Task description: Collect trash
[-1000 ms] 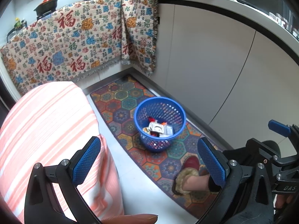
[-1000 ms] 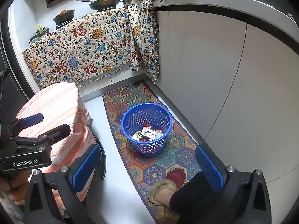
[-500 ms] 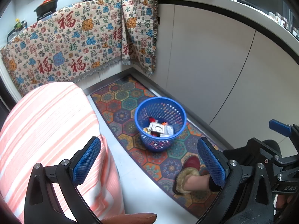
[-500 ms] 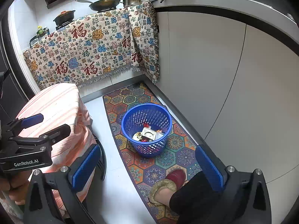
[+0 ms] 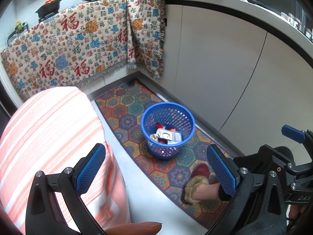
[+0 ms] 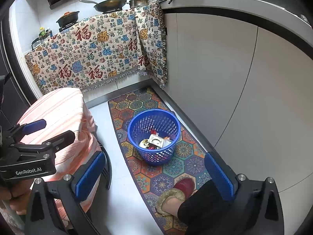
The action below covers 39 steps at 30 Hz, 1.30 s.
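Observation:
A blue mesh waste basket point(image 5: 183, 117) stands on a patterned floor mat and holds several wrappers and packets point(image 5: 166, 135). It also shows in the right wrist view point(image 6: 140, 125), with the trash point(image 6: 155, 142) inside. My left gripper point(image 5: 156, 168) is open and empty, held high above the floor in front of the basket. My right gripper point(image 6: 153, 173) is open and empty, also above and short of the basket. The left gripper's body shows at the left of the right wrist view.
A round table under a peach striped cloth point(image 5: 49, 137) stands left of the basket. White cabinet fronts point(image 5: 215, 68) run along the right. A patterned cloth point(image 5: 78, 49) hangs from the stove counter behind. A red slippered foot point(image 5: 199, 178) rests on the colourful mat point(image 5: 125, 107).
Almost nothing: both views have shifted very slightly, and both grippers stay open and empty above the basket.

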Each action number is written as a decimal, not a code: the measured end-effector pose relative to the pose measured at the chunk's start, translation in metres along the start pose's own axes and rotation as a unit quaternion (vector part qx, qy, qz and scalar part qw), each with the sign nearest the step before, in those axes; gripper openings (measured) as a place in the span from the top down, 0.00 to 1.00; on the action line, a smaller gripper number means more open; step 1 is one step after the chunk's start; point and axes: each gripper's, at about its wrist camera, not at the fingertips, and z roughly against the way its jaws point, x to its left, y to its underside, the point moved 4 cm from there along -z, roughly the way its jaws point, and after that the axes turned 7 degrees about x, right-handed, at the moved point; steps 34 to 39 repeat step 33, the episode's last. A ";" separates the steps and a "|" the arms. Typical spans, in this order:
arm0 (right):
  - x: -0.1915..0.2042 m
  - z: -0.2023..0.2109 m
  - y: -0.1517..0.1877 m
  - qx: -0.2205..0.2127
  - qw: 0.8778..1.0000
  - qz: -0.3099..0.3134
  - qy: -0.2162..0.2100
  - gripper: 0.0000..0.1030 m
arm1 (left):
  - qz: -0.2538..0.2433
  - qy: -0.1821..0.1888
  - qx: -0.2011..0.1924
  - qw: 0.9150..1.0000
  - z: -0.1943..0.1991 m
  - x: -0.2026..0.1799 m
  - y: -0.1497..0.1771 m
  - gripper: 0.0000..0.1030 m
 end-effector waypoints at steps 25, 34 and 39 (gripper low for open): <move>-0.011 -0.004 -0.005 0.001 1.000 -0.001 0.002 0.00 | 0.002 0.001 0.003 1.000 0.001 0.004 0.000 0.01; -0.017 -0.007 -0.003 0.001 1.000 -0.005 0.007 0.00 | -0.003 -0.003 -0.008 1.000 0.003 0.002 0.001 0.02; -0.017 -0.007 -0.003 0.001 1.000 -0.005 0.007 0.00 | -0.003 -0.003 -0.008 1.000 0.003 0.002 0.001 0.02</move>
